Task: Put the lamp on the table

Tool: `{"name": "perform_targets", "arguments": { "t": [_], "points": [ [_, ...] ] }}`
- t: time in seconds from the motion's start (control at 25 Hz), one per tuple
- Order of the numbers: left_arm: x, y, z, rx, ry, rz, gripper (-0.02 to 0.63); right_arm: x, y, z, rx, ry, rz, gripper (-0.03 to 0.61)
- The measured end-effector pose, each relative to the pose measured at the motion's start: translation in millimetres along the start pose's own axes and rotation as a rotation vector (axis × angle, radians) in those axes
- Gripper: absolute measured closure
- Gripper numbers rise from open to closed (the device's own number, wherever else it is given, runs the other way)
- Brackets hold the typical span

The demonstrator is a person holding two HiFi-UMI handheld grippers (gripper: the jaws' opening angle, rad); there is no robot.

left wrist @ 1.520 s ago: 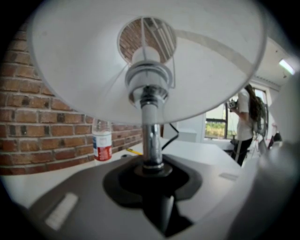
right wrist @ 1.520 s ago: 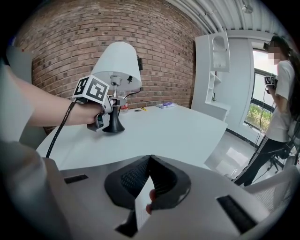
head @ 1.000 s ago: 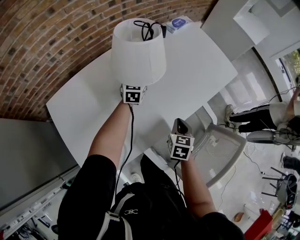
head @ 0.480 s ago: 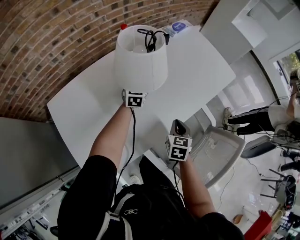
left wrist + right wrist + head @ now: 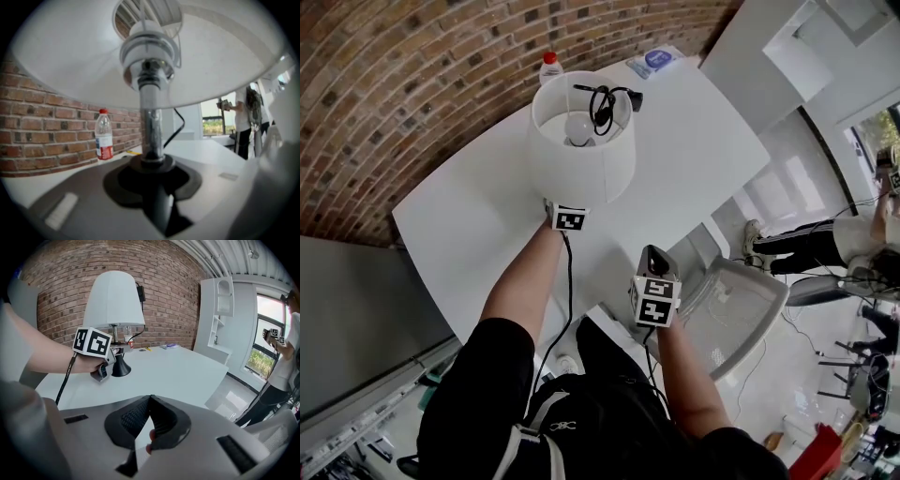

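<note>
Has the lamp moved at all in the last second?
Yes. The lamp has sunk toward the table: earlier it hid the bottle behind it, and now the bottle shows clear beyond its top rim.

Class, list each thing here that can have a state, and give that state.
lamp: upright, base on or just over the table.
cord: bundled, on top of the lamp.
bottle: upright, capped.
left gripper: shut on the lamp's stem.
right gripper: shut, empty.
</note>
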State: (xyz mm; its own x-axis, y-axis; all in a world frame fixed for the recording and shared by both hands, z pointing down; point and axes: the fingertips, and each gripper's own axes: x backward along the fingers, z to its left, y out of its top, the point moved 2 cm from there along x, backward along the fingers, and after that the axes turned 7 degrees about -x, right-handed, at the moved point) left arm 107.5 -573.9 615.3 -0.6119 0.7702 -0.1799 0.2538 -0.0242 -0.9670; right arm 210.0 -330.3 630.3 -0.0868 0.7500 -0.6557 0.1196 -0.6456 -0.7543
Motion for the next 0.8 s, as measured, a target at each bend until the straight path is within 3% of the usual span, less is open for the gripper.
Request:
{"name": "perform_targets", "arguments": {
  "t": [0.2, 0.44, 0.64, 0.72, 0.8],
  "points": [
    [-0.7, -2.5, 0.5, 0.002, -0.005, -0.005, 0.515, -1.8, -5.0, -2.1, 0.006, -0.004, 0.015, 0.589],
    [6.3, -16.9, 3.3, 0.097, 0.004, 0.031, 0.472, -3.2, 0.6, -4.6, 0.000, -0.003, 0.003, 0.589],
    [35.4, -37.2, -4.7, 0.084, 0.012, 0.084, 0.439, 2.5, 0.6, -7.8, -0.024, -0.005, 0.000, 0.589],
    [55.3, -42.0, -7.4, 0.081, 0.010, 0.147, 0.456, 8.1, 1.4, -4.0, -0.042, 0.003, -0.003, 0.589],
    [77.9, -49.6, -4.5, 0.103, 0.032, 0.223, 0.564, 14.7, 3.9, 4.2, -0.047, 0.014, -0.017, 0.589]
  ]
}}
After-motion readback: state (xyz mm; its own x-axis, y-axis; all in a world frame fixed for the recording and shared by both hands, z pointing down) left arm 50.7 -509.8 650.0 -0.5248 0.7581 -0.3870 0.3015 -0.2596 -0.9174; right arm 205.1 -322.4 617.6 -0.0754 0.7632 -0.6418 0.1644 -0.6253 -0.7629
